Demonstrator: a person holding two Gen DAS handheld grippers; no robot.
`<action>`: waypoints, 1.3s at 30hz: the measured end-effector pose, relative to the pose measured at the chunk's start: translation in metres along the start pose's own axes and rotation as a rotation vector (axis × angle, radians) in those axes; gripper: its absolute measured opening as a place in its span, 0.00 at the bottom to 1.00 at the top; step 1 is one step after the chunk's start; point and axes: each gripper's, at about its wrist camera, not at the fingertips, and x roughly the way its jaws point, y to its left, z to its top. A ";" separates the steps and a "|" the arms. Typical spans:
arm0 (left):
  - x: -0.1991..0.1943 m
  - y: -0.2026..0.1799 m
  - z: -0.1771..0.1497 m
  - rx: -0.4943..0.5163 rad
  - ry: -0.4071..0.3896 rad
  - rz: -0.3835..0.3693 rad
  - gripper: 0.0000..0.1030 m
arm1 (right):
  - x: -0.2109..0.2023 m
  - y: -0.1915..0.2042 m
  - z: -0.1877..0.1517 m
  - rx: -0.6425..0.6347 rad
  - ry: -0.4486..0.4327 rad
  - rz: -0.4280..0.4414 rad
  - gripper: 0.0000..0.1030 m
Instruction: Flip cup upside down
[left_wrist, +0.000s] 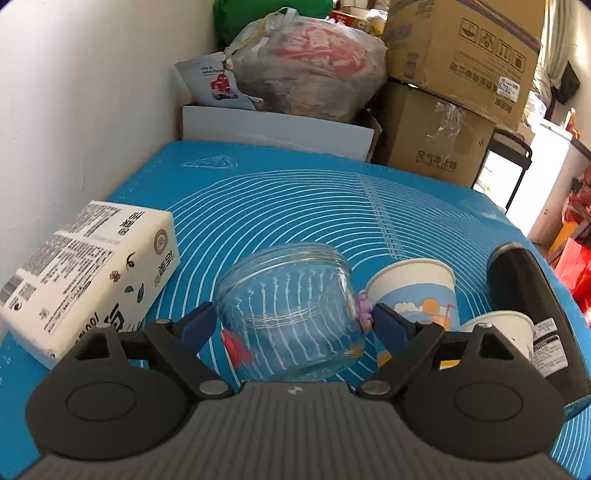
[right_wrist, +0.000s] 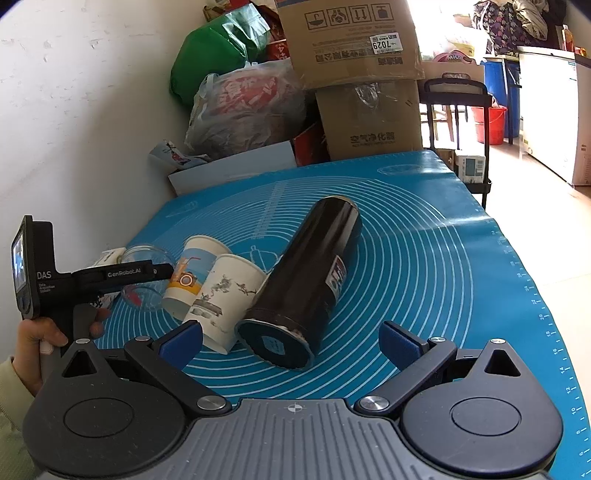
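Observation:
A clear glass cup (left_wrist: 291, 314) with small flower stickers sits between the blue pads of my left gripper (left_wrist: 291, 323), tilted, its mouth toward the far side, above the blue mat (left_wrist: 295, 192). The pads touch its sides. In the right wrist view the glass cup (right_wrist: 146, 275) shows at the left, partly hidden behind the left gripper (right_wrist: 162, 271) held by a hand. My right gripper (right_wrist: 291, 341) is open and empty, just in front of the base of a black tumbler (right_wrist: 314, 280) lying on its side.
Two paper cups (right_wrist: 195, 277) (right_wrist: 225, 299) stand upside down beside the tumbler. A white carton (left_wrist: 88, 280) lies at the left by the wall. Cardboard boxes (left_wrist: 454, 74) and a plastic bag (left_wrist: 306, 62) are stacked behind the mat's far edge.

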 end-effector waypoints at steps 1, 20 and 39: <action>0.000 0.001 -0.001 -0.003 0.000 -0.001 0.87 | 0.001 0.000 0.000 0.003 0.002 -0.001 1.00; -0.036 0.006 -0.007 0.046 -0.049 0.043 0.86 | 0.001 -0.001 0.002 0.003 -0.004 -0.004 1.00; -0.128 -0.052 -0.086 0.191 0.072 -0.050 0.86 | -0.041 -0.001 -0.014 -0.048 0.017 0.000 1.00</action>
